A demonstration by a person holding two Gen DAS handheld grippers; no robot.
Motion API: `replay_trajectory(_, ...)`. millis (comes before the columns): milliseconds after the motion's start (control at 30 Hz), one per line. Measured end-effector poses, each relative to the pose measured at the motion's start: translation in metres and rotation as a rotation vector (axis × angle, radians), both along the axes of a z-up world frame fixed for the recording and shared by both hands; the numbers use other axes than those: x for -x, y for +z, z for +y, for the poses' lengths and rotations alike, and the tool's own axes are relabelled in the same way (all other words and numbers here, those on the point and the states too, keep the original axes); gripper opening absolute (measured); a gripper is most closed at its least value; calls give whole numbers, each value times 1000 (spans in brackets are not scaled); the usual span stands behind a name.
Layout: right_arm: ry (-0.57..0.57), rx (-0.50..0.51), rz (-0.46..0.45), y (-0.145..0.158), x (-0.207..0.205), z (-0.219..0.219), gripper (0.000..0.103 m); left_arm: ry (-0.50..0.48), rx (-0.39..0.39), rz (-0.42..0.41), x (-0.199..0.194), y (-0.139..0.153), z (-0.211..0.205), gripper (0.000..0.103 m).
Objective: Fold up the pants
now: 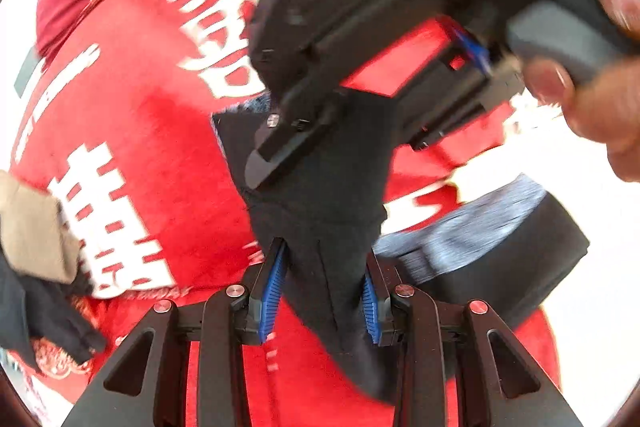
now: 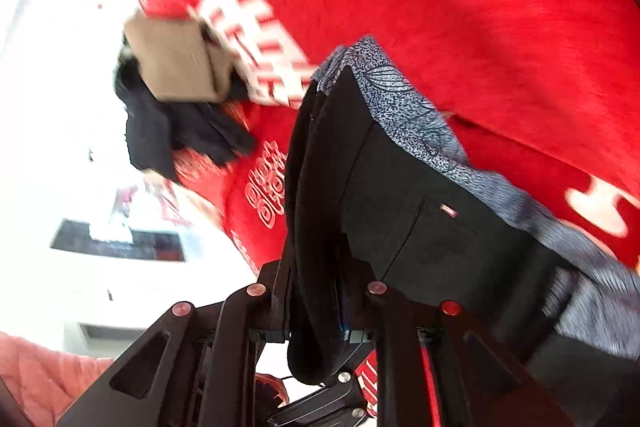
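The black pants (image 1: pixel 320 195) with a grey patterned waistband (image 1: pixel 472 227) hang above a red cloth. My left gripper (image 1: pixel 322 263) is shut on a fold of the black fabric between its blue pads (image 1: pixel 272 287). My right gripper (image 1: pixel 280 147) shows in the left wrist view, held by a hand, its fingertips on the upper part of the same fold. In the right wrist view my right gripper (image 2: pixel 316 279) is shut on a thick folded edge of the pants (image 2: pixel 400 195); the waistband (image 2: pixel 404 107) runs along the right side.
A red cloth with white characters (image 1: pixel 132 115) covers the surface; it also shows in the right wrist view (image 2: pixel 460 7). A beige folded garment (image 2: pixel 176 63) lies on dark clothes (image 2: pixel 168 135) at the cloth's edge. White floor (image 2: pixel 48 107) lies beyond.
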State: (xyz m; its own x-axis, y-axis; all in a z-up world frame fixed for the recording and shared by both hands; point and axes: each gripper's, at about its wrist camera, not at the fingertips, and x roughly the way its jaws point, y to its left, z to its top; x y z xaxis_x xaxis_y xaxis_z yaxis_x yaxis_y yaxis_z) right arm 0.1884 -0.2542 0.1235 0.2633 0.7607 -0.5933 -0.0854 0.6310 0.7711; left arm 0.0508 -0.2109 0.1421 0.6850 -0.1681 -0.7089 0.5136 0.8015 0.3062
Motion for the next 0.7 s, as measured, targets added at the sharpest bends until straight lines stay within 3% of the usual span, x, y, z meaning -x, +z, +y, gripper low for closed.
replay_trajectory(167,-152,-83,-47,2,67,-99,19,-118,-14,-8,31,-4,-79,35)
replay_trajectory(300,-277,-131,-41,-16,114,-172,19,-202,-34,32,51,-30,-133,35)
replay_trajectory(500,-394,-142,34,-86,168,-236,18,-279,-141,131,80,-97,-177,35)
replay_trajectory(633,-434,-147,115,-143,184,-242,18,-296,-202,167,90,-125,-179,35)
replay_trajectory(700,-440,-158,132,-161,190,-242,18,-306,-222,161,93,-129,-177,40)
